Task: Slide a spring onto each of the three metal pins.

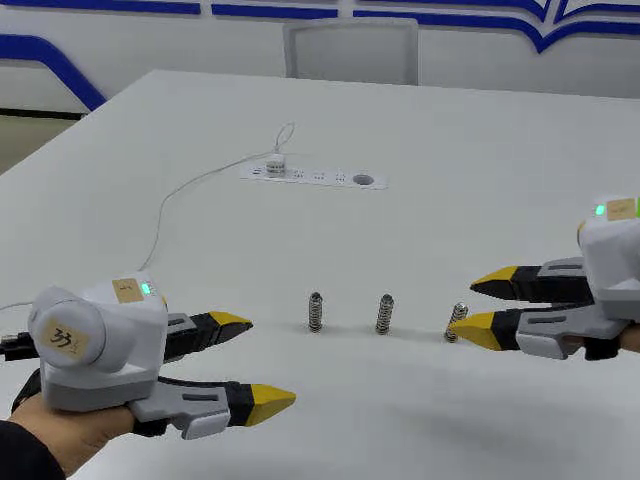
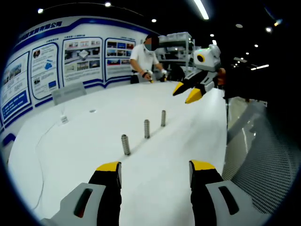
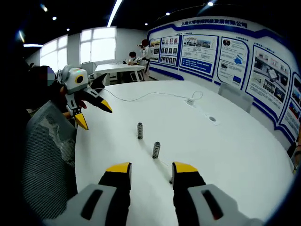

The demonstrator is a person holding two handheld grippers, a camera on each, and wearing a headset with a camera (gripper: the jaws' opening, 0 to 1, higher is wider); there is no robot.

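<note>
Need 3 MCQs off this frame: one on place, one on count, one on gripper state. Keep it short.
1. In the head view, which spring is by the right gripper?
A. leftmost
B. middle
C. rightmost

2. How many springs stand on the table?
A. two
B. three
C. four

3. The left gripper is:
A. open, empty
B. shut on a spring
C. shut, empty

Key:
1 C: its lower yellow tip lies beside the rightmost spring.
2 B: three stand upright in a row.
3 A: there is a wide gap between its tips, with nothing in it.
</note>
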